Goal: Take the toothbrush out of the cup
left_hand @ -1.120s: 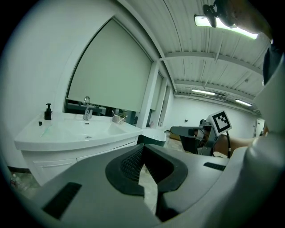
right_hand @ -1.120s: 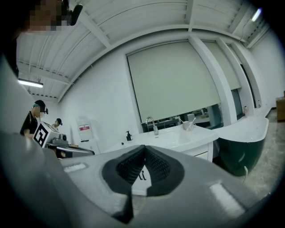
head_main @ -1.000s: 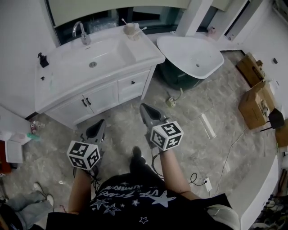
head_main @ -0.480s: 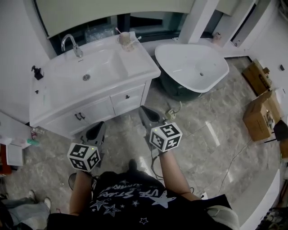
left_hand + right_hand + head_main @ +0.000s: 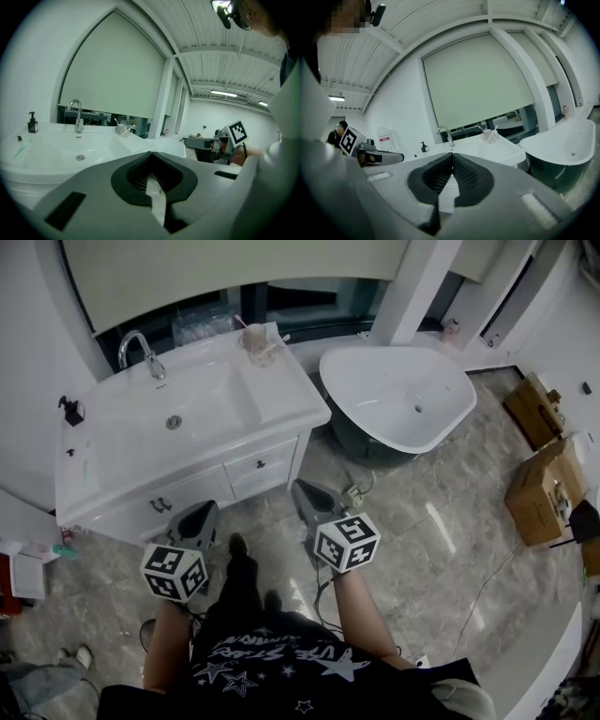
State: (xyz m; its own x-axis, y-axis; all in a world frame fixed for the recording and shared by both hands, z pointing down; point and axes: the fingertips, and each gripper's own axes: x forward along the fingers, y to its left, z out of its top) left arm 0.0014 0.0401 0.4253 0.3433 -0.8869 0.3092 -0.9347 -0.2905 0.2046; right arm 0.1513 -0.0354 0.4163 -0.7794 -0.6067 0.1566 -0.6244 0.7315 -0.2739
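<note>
**Bench** (image 5: 281, 395): white vanity top with a sunken basin (image 5: 173, 413), cabinet doors and drawers below.

**Cup** (image 5: 255, 338): stands upright at the rear right corner of the bench, right of the faucet (image 5: 139, 348). It also shows in the left gripper view (image 5: 121, 129) and the right gripper view (image 5: 489, 136).

**Toothbrush** (image 5: 240, 322): inside the cup, leaning out over the rim towards the faucet. A second slim item in the cup leans the other way; what it is cannot be told.

**Soap dispenser** (image 5: 68, 411): dark, at the bench's far left edge.

**Left gripper** (image 5: 199, 517): held low over the floor in front of the cabinet, well apart from the cup. Its fingers (image 5: 136, 176) are pressed together at the tips with nothing between them.

**Right gripper** (image 5: 307, 493): beside the left one, off the bench's right front corner, also well short of the cup. Its fingers (image 5: 466, 176) are pressed together and carry nothing.

**Bathtub** (image 5: 398, 395): white, freestanding, right of the bench.

**Cardboard boxes** (image 5: 539, 486): on the grey marbled floor at the right edge.
</note>
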